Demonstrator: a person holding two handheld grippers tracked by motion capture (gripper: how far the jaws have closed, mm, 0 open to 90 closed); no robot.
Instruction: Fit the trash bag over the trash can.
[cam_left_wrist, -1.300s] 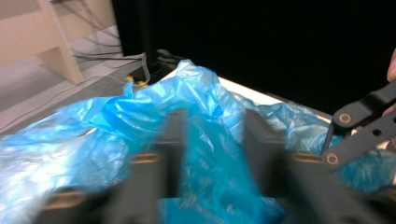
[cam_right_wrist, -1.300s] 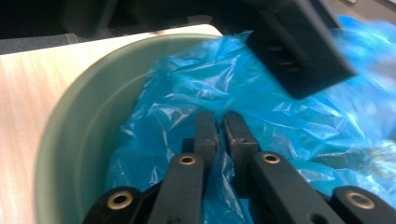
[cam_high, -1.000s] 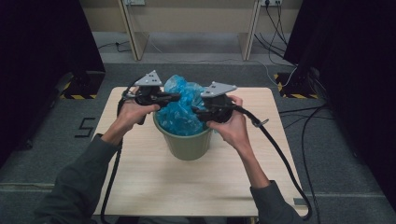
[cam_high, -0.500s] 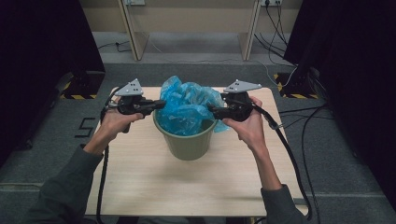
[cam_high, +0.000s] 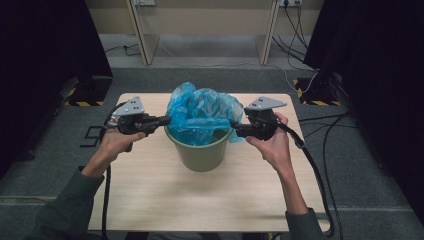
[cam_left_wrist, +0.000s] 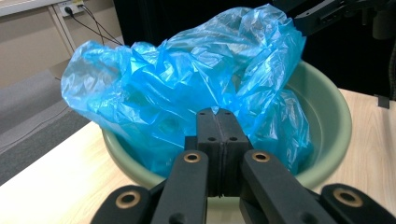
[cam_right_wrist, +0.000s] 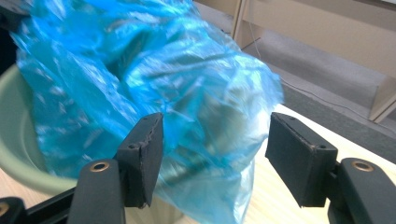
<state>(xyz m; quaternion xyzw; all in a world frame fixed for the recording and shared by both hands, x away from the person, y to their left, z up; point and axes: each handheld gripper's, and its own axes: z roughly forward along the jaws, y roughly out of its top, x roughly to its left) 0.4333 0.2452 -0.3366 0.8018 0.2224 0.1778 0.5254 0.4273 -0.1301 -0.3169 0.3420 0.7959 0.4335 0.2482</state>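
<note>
A green bucket (cam_high: 202, 155) stands mid-table with a crumpled blue plastic bag (cam_high: 202, 115) bulging out of its top. My left gripper (cam_high: 167, 120) is shut, its tips against the bag's left side at the rim. In the left gripper view the closed jaws (cam_left_wrist: 217, 112) meet in front of the bag (cam_left_wrist: 177, 79) and bucket (cam_left_wrist: 327, 116); whether film is pinched between them I cannot tell. My right gripper (cam_high: 232, 127) is at the bag's right side. Its jaws (cam_right_wrist: 215, 140) have just been opening; a loose fold of the bag (cam_right_wrist: 140, 70) hangs between them, unpressed.
The wooden table (cam_high: 150, 200) has bare room in front of the bucket and at both sides. A black cable (cam_high: 320, 170) runs off its right edge. Wooden furniture legs (cam_high: 140, 35) stand on the floor behind, with dark curtains on both sides.
Both hands have moved apart, left gripper to the left and right gripper to the right, and slightly down. The bag now spreads wider over the bucket. The right jaws have opened.
</note>
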